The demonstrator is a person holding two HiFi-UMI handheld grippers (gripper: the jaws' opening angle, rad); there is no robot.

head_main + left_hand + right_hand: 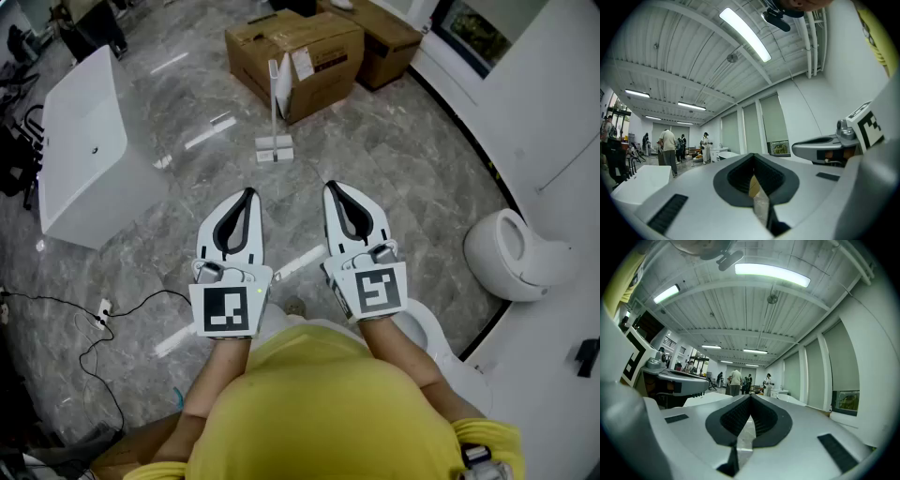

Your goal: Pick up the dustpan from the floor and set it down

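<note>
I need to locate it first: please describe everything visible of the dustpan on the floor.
The dustpan is white, apparently plastic: a small low pan with a long thin handle standing upright. It rests on the grey marbled floor, just before a brown cardboard box. Nothing holds it. Finer details are unreadable.

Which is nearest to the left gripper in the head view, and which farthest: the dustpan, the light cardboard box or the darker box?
1. dustpan, on the floor just ahead of the left gripper.
2. light cardboard box, right behind the dustpan.
3. darker box, farther back on the right.
</note>
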